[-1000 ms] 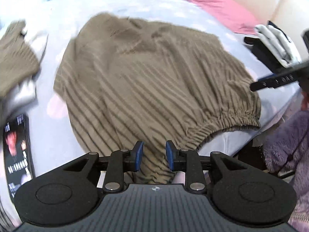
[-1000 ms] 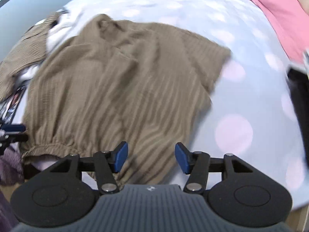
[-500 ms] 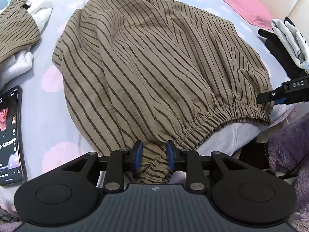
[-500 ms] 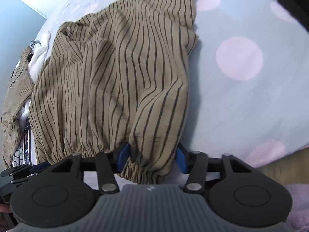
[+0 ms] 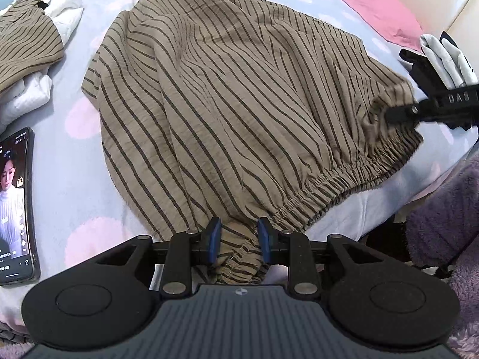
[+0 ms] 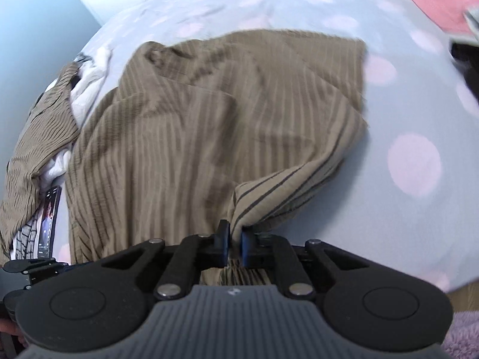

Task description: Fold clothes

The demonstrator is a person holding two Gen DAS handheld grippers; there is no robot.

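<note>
1. Striped brown garment lies spread over the middle of the bed, its gathered elastic hem running along the bed's near edge and its far end reaching toward the pink pillow at the far right corner.
2. Left gripper sits at the near edge of the bed; its jaws are partly closed, with a bunched bit of the elastic hem between the blue pads. The cloth fills the gap, and the pads look to be pinching it.
3. Right gripper has its jaws pressed almost together on a fold of the same garment, close to the hem corner. The pinched cloth rises from the jaws in a raised ridge, lifted off the sheet.
4. From the left wrist view, the right gripper shows as a black finger gripping the hem's right end, which is pulled up clear of the bed.
5. A phone with a lit screen lies on the bed near its left edge, apart from the garment.
6. A second striped piece rests on white clothing at the far left corner of the bed.
7. Black and white items lie at the right edge, just beyond the raised hem.
8. The right wrist view is blurred, so fine detail of the fabric there cannot be told.
</note>
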